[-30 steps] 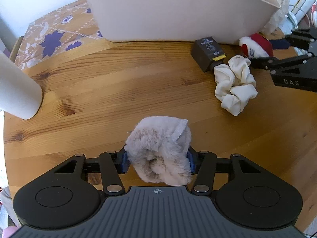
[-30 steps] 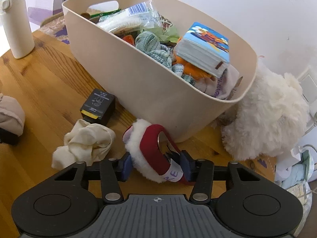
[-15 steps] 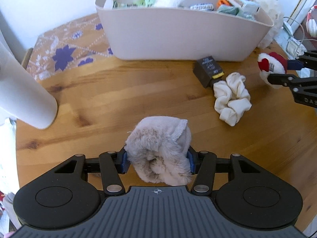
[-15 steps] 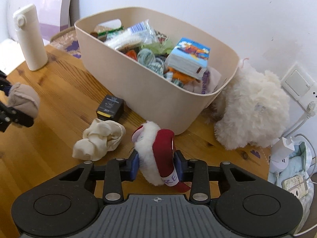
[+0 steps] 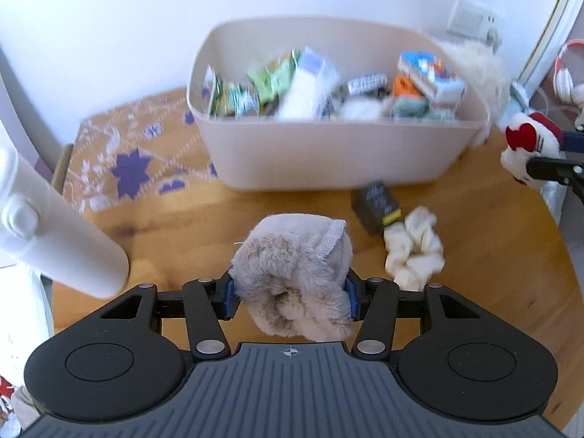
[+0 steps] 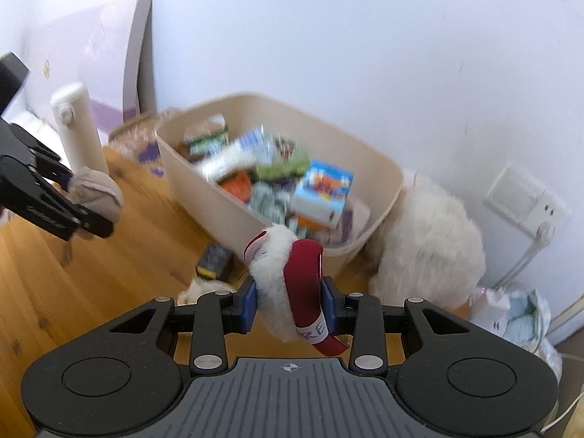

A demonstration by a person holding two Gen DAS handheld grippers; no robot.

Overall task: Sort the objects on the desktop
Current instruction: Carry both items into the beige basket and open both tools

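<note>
My left gripper (image 5: 290, 297) is shut on a grey furry sock (image 5: 292, 277), held above the wooden table (image 5: 182, 230). My right gripper (image 6: 288, 304) is shut on a red and white plush piece (image 6: 292, 277) with a paper label, also lifted off the table. Each gripper shows in the other's view: the right one with the red plush (image 5: 529, 149) at the far right, the left one with the sock (image 6: 96, 193) at the far left. A beige bin (image 5: 328, 160) full of several items stands at the back. A cream scrunchie (image 5: 414, 252) and a small black box (image 5: 376, 206) lie before it.
A white bottle (image 5: 54, 233) stands at the left of the table. A white fluffy plush (image 6: 427, 244) leans against the bin's right end, under a wall socket (image 6: 525, 200). A patterned cloth (image 5: 127, 160) lies left of the bin. The round table edge (image 5: 562, 255) curves on the right.
Both grippers have risen with their loads, so the bin's inside now shows from above. The right gripper's jaws drew in on the red plush and lifted it off the table.
</note>
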